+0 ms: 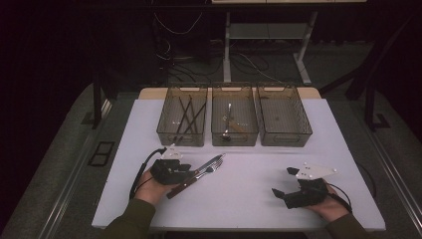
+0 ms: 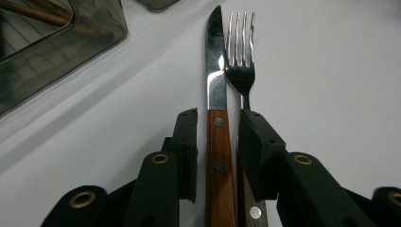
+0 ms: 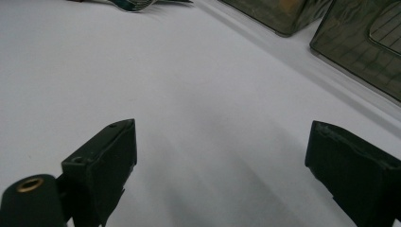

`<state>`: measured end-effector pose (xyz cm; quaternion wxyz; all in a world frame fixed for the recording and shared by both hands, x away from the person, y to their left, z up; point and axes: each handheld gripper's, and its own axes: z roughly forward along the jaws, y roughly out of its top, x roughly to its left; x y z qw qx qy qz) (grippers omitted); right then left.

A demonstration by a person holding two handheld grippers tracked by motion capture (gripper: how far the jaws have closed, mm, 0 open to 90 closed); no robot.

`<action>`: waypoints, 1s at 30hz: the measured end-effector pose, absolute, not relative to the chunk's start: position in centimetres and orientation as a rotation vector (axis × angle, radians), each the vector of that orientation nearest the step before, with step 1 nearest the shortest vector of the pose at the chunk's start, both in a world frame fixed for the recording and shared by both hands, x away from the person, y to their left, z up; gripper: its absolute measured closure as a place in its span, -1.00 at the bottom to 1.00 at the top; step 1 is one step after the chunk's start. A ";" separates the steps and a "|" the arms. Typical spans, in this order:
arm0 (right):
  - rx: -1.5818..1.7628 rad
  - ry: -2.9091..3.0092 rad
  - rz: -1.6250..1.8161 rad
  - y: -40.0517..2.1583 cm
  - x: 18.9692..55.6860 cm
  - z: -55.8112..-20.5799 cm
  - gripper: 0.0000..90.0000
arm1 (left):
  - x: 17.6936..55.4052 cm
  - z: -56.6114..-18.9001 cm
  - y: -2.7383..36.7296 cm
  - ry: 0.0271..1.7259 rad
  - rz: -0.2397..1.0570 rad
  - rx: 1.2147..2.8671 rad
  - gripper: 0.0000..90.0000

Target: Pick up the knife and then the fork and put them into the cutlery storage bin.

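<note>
Left gripper [image 1: 186,172] is sitting near the table's [image 1: 249,199] front-left. Its jaws are straddling a wood-handled knife [image 2: 218,142]; a gap is showing on both sides of the knife handle, so it's not clamped, just loosely bracketing it. A fork [image 2: 241,71] is lying right beside the knife, its handle tucked under the right-hand jaw as that view shows it. Both utensils are lying on the table, tips pointing toward the bins.

3 bins are standing in a row at the back of the table: left bin [image 1: 182,122] holding dark sticks, middle bin [image 1: 234,122] holding some cutlery, right bin [image 1: 283,119] looking nearly bare.

Right gripper [image 3: 220,156] is resting near the table's front-right, jaws spread wide, gripping nothing.

Risks, my read:
- Closing now is likely pinching knife and fork together, or pushing the fork sideways, since they're lying side by side.
- A grip far back on the knife handle is leaving a long blade overhanging, so it could pivot or slip on lift.
- Smooth handle plus half-closed jaws could be dropping it before reaching a bin.
</note>
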<state>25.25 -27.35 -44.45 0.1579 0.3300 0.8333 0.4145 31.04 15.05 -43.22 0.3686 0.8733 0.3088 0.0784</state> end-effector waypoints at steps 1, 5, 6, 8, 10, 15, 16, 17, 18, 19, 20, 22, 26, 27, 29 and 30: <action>0.944 2.384 1.185 -27.3 25.3 -44.5 -0.78 | 31.1 -43.3 15.1 0.795 0.197 2.246 0.51; 0.941 2.384 1.186 -27.3 25.3 -44.4 -0.78 | 31.3 -43.7 15.0 0.798 0.176 2.253 0.52; 0.942 2.384 1.185 -27.3 25.3 -44.5 -0.78 | 31.3 -43.7 15.0 0.800 0.180 2.257 0.52; 0.944 2.383 1.185 -27.4 25.3 -44.4 -0.78 | 31.4 -43.9 15.0 0.796 0.173 2.253 0.53; 0.941 2.384 1.186 -27.4 25.3 -44.4 -0.78 | 31.4 -43.9 15.1 0.793 0.182 2.268 0.52; 0.946 2.384 1.187 -27.4 25.2 -44.4 -0.78 | 31.5 -44.1 15.3 0.805 0.203 2.291 0.52; 0.946 2.381 1.192 -27.4 25.2 -44.4 -0.78 | 31.4 -44.3 15.4 0.799 0.209 2.286 0.52; 0.946 2.381 1.191 -27.4 25.2 -44.4 -0.78 | 31.4 -44.3 15.5 0.788 0.209 2.287 0.51; 0.948 2.381 1.192 -27.4 25.2 -44.4 -0.78 | 31.3 -44.3 15.5 0.777 0.209 2.286 0.50; 0.950 2.382 1.192 -27.4 25.2 -44.4 -0.78 | 31.3 -44.4 15.6 0.757 0.215 2.290 0.49; 0.947 2.383 1.188 -27.4 25.2 -44.4 -0.78 | 31.2 -44.4 15.7 0.751 0.214 2.291 0.49; 0.947 2.383 1.187 -27.4 25.2 -44.4 -0.78 | 31.3 -44.5 15.8 0.738 0.223 2.290 0.52; 0.938 2.385 1.188 -27.4 25.2 -44.4 -0.78 | 31.2 -44.6 15.8 0.726 0.240 2.290 0.63; 0.941 2.387 1.187 -27.3 25.2 -44.4 -0.78 | 31.3 -44.6 15.8 0.722 0.241 2.292 0.64; 0.937 2.387 1.184 -27.3 25.2 -44.4 -0.78 | 31.3 -44.6 15.8 0.724 0.241 2.294 0.67; 0.937 2.388 1.183 -27.3 25.2 -44.4 -0.78 | 31.2 -44.6 15.8 0.724 0.242 2.293 0.68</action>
